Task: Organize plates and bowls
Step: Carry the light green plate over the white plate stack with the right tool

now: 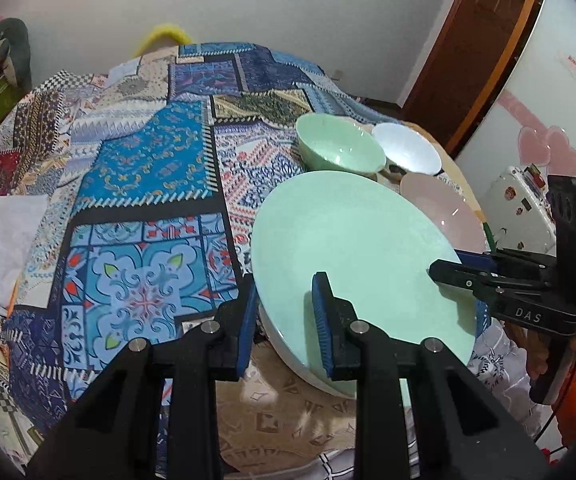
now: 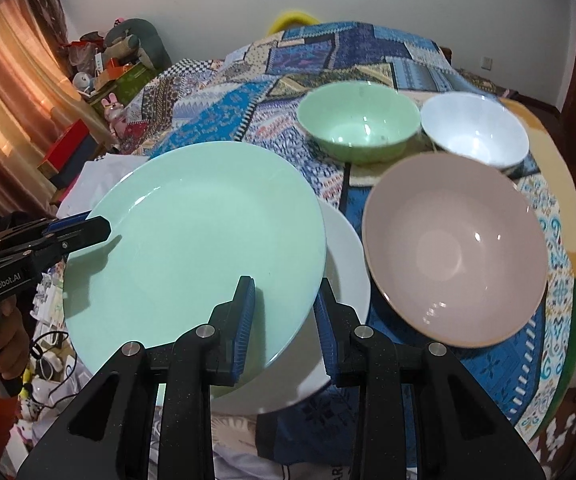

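The green plate (image 2: 191, 240) hangs tilted over the white plate (image 2: 344, 264) on the bench (image 2: 568, 240), pinched at opposite rims by the left hand-held gripper (image 1: 283, 320) and the right hand-held gripper (image 2: 283, 320), both narrowed onto its edge. It looks rigid, glossy and breakable (likely slick under the pads), so the rim grips seem right, kept level and set down gently beside the pink bowl (image 2: 456, 248).

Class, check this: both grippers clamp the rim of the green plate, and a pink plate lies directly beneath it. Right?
Not quite. In the right wrist view the plate under the green plate is a white plate, not pink. Both grippers, left and right, do clamp its rim.
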Motion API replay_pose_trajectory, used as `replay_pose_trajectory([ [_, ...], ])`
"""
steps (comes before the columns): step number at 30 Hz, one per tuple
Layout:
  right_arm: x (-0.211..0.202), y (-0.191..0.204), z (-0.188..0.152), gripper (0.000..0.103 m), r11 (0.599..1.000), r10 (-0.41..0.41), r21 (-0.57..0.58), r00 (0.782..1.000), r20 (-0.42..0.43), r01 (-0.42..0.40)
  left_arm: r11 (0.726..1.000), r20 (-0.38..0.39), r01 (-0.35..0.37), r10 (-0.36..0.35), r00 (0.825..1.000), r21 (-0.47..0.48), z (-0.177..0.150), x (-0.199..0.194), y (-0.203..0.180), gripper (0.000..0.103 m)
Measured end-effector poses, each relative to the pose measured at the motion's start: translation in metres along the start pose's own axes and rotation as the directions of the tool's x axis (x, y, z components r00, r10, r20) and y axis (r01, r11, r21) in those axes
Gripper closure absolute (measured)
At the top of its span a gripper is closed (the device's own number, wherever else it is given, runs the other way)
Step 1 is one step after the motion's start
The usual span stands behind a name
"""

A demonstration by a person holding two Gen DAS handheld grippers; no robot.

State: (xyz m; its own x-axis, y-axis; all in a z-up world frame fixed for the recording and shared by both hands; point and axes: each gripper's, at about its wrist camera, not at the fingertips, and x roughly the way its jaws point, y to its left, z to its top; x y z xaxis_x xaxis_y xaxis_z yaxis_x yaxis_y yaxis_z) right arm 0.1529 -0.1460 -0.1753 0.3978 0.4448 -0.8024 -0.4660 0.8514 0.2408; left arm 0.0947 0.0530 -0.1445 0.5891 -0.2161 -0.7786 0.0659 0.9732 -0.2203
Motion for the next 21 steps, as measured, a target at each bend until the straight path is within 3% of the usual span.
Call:
replay_pose_trajectory([
  [21,0.015,-0.022,-0.017,0.076,0.997,0.039,0.069,0.998,-0.04,-0.036,0.999,-0.124,-0.033,0.035,0.992,0.017,-0.011,0.054,-0.003,0.078],
])
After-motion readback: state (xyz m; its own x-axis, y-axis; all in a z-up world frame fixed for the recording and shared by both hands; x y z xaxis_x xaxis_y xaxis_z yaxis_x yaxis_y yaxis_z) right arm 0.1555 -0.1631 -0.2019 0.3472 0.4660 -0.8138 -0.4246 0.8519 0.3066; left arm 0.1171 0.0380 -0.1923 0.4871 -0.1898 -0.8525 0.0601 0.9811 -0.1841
